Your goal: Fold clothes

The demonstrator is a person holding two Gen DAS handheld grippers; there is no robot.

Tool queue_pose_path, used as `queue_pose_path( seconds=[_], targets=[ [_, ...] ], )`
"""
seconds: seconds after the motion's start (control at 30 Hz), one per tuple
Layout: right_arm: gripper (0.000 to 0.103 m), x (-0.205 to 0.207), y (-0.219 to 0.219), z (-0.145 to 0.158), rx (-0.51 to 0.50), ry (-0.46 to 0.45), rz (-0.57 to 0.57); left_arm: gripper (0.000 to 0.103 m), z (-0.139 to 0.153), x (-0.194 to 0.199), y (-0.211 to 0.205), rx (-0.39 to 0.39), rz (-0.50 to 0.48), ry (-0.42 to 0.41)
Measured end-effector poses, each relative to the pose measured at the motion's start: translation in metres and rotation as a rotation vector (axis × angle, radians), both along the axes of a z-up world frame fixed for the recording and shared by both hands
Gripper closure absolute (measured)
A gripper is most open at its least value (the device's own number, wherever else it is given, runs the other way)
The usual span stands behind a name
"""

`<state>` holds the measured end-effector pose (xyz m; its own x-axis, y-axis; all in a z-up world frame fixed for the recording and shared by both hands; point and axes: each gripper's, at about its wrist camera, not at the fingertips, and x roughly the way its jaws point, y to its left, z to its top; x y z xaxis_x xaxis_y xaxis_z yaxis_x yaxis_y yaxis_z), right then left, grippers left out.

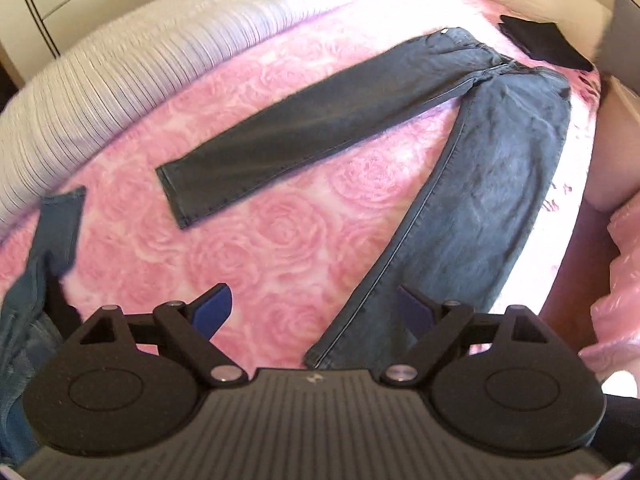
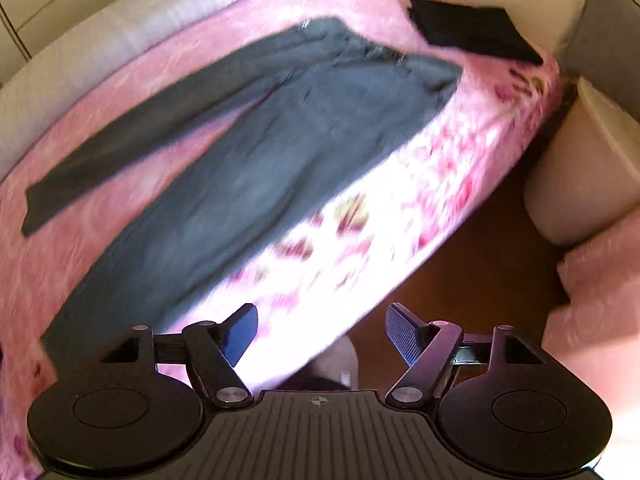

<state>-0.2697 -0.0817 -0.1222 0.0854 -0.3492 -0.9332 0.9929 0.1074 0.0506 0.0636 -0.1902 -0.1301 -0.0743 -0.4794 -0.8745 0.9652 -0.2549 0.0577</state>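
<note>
A pair of dark grey-blue jeans (image 1: 492,184) lies spread flat on the pink rose-patterned bedspread (image 1: 260,240), legs apart in a V, waistband at the far end. The jeans also show in the right wrist view (image 2: 256,160). My left gripper (image 1: 314,312) is open and empty, hovering above the hem of the nearer leg. My right gripper (image 2: 320,334) is open and empty, above the bed's front edge, to the right of the nearer leg's hem.
A folded black garment (image 1: 548,46) lies at the bed's far corner, also in the right wrist view (image 2: 476,30). Another blue denim piece (image 1: 44,248) lies at the left. A striped white pillow (image 1: 120,68) lines the far side. Brown floor (image 2: 480,264) lies right of the bed.
</note>
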Motion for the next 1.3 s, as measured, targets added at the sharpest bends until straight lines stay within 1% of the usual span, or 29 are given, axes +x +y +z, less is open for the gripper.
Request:
queue_pose_path(
  seconds=[0.03, 0.07, 0.17, 0.23, 0.33, 0.53, 0.67, 0.77, 1.0, 1.3],
  targets=[
    [0.028, 0.009, 0.014, 0.004, -0.006, 0.006, 0.009, 0.016, 0.003, 0.003, 0.008, 0.002, -0.017, 0.02],
    [0.028, 0.018, 0.027, 0.008, -0.014, 0.017, 0.018, 0.016, 0.004, 0.003, 0.014, 0.004, -0.036, 0.021],
    [0.027, 0.039, 0.053, 0.019, -0.038, 0.039, 0.023, 0.016, 0.004, 0.0, 0.032, 0.007, -0.083, -0.001],
    [0.027, 0.048, 0.062, 0.024, -0.051, 0.044, 0.026, 0.016, 0.003, -0.003, 0.043, 0.01, -0.089, -0.022],
    [0.027, 0.059, 0.071, 0.033, -0.073, 0.053, 0.038, 0.016, 0.005, -0.005, 0.053, 0.018, -0.092, -0.014],
    [0.027, 0.064, 0.084, 0.053, -0.126, 0.093, 0.055, 0.016, 0.016, -0.02, 0.065, -0.009, -0.138, -0.045],
    [0.027, 0.063, 0.089, 0.059, -0.15, 0.096, 0.054, 0.016, 0.027, -0.025, 0.069, -0.042, -0.147, -0.033],
    [0.027, 0.064, 0.093, 0.063, -0.17, 0.1, 0.058, 0.016, 0.031, -0.028, 0.071, -0.054, -0.162, -0.046],
    [0.027, 0.069, 0.1, 0.063, -0.179, 0.089, 0.072, 0.016, 0.031, -0.029, 0.074, -0.054, -0.18, -0.056],
    [0.027, 0.074, 0.098, 0.063, -0.173, 0.099, 0.078, 0.016, 0.027, -0.027, 0.073, -0.047, -0.187, -0.05]
  ],
)
